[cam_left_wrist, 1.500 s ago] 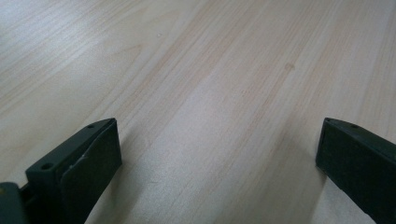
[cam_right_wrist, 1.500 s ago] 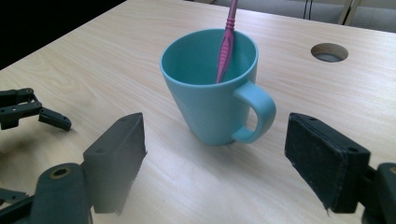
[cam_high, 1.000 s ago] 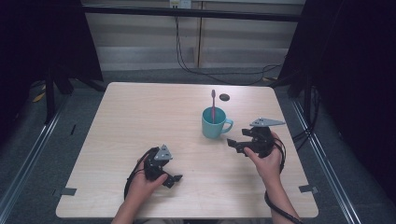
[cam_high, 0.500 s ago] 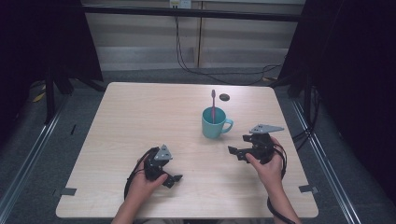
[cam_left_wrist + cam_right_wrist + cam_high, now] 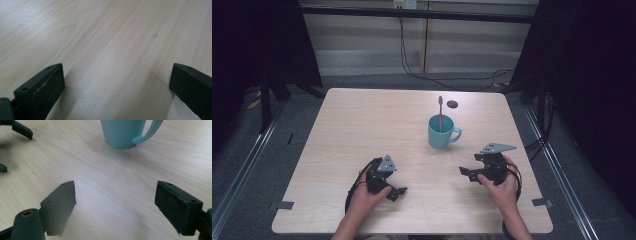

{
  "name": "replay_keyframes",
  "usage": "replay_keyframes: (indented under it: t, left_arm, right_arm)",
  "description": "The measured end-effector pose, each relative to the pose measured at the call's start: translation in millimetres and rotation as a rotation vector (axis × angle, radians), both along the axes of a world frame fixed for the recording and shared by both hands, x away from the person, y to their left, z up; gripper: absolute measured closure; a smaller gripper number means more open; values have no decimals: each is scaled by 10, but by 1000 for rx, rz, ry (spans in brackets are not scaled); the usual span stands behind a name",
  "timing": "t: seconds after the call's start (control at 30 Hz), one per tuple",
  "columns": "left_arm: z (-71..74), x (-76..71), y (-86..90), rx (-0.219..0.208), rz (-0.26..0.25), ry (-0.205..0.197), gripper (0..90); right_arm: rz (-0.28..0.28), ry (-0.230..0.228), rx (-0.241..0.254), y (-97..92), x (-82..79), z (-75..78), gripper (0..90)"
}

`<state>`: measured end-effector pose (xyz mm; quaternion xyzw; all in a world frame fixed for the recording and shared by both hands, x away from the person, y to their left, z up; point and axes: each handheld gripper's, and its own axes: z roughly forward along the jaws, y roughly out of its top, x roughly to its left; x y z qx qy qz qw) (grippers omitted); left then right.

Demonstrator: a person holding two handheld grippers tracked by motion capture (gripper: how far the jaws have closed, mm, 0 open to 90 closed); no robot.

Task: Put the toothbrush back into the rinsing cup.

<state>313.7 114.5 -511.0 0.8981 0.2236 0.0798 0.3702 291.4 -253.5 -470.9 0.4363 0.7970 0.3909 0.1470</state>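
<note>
Mug [image 5: 441, 132] holds an upright toothbrush [image 5: 440, 110] on the surface [image 5: 362, 125]; right gripper [image 5: 472, 172], jaws spread, rests at its 5 o'clock; left gripper [image 5: 396, 192], jaws spread, at 7.

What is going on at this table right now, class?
A person sits at a light wooden table with a two-jaw gripper in each hand. The left gripper and right gripper both rest low near the front edge, jaws open and holding nothing. Ahead of the right gripper stands a teal mug with a pink toothbrush upright inside it. A small dark object lies beyond the mug. Nothing is gripped at this moment.
</note>
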Motion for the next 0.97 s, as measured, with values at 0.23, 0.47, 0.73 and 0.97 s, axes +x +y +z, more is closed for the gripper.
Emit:
replay_keyframes:
  t: [0.23, 0.47, 0.73, 0.97]
  left_arm:
    - [-1, -1, -1, -2, 1, 1, 0]
    - [0, 0, 0, 1, -1, 0, 0]
    - [0, 0, 0, 1, 1, -2, 0]
    - [0, -1, 0, 1, 1, -2, 0]
  right_arm:
    - [7, 15, 0, -5, -60, -102, 165]
    - [19, 20, -21, 15, -108, -170, 167]
    - [21, 26, -56, 44, -147, -269, 168]
    - [10, 40, -119, 72, -173, -352, 156]
